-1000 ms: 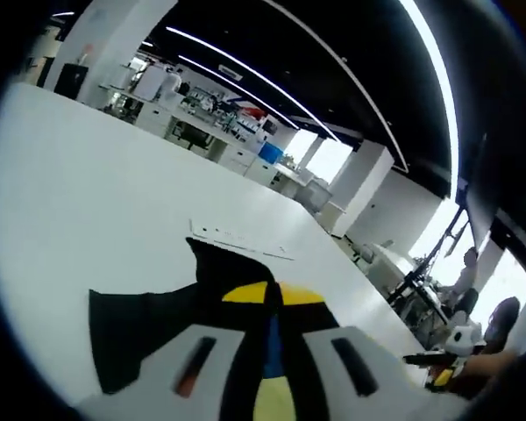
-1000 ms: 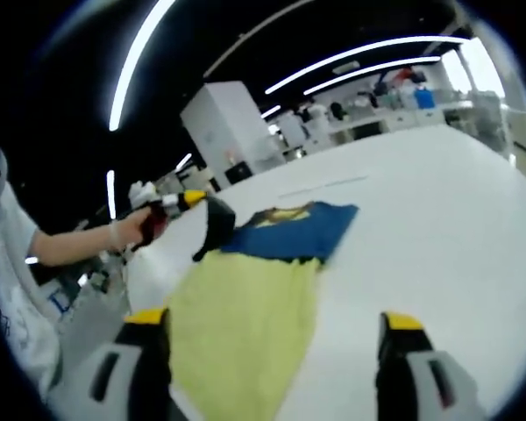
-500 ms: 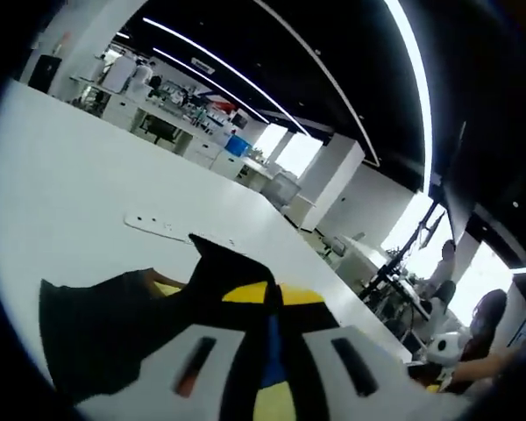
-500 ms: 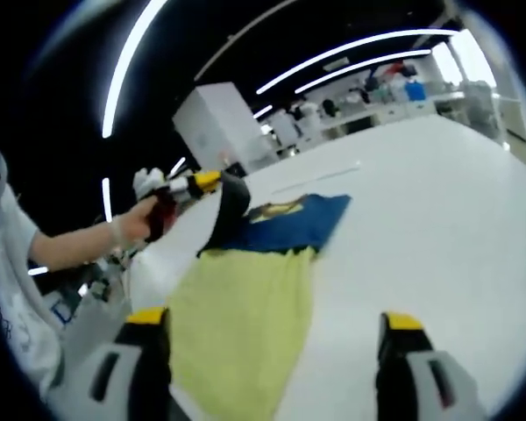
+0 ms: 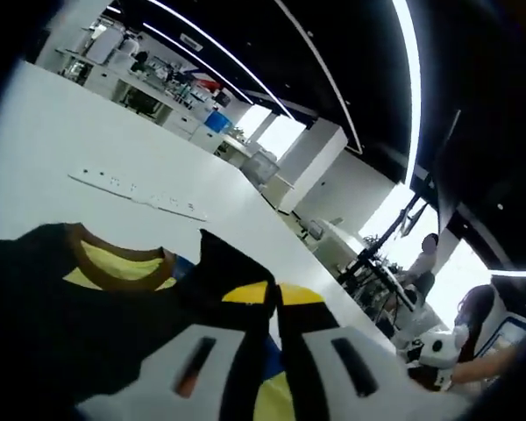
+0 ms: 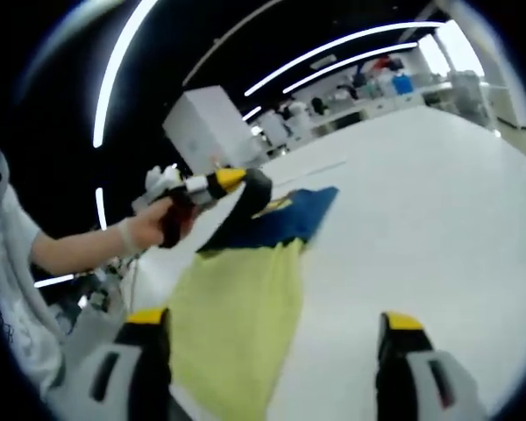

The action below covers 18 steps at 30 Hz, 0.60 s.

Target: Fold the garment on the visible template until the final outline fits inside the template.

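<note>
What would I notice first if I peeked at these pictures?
Probably the bright yellow and blue garment spread on the big white table. The left gripper, held in a person's hand, pinches its black sleeve up off the table. The right gripper hovers open near the yellow end.

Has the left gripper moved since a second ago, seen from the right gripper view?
Yes. The left gripper, shut on the garment, has carried its dark edge rightward across the blue part, toward the white table.

Dark ceiling with light strips (image 5: 333, 79) over white benches (image 5: 149, 92), bright windows (image 5: 280, 136).
</note>
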### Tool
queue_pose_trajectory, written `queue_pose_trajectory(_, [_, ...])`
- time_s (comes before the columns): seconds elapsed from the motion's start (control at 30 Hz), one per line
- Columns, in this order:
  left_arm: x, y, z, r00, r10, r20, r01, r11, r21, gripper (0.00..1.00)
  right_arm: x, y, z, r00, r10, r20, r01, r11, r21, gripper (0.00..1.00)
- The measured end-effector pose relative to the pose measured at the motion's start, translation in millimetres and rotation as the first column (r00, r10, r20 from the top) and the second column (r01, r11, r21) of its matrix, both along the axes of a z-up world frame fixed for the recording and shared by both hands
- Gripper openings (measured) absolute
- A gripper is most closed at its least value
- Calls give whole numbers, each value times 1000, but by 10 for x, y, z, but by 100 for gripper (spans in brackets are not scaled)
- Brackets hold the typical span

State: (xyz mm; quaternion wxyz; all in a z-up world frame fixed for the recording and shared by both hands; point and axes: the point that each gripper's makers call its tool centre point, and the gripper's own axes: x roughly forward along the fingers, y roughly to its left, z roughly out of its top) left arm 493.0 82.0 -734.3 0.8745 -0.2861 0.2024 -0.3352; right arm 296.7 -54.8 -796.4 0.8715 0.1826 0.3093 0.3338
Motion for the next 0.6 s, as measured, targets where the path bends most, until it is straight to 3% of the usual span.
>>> queue_pose_trajectory(0.1, [-41, -140, -59, 999, -50, 6, 50, 998, 27, 0, -6, -25, -20, 1000, -12, -7, 12, 1000, 4, 99])
queue_pose_trajectory(0.2, [-86, -283, -96, 998, -69, -12, 69, 998, 10, 0, -10, -39, -34, 1000, -17, -6, 17, 1000, -1, 99])
queue_pose_trajectory(0.27, [-103, -345, -195, 996, -91, -7, 91, 994, 54, 0, -14, -33, -31, 1000, -24, -12, 25, 1000, 9, 99])
queue_pose_trajectory(0.6, [-235, -499, -674, 986, -152, -76, 160, 980, 120, 0, -14, -93, -25, 999, -47, -7, 47, 999, 15, 99])
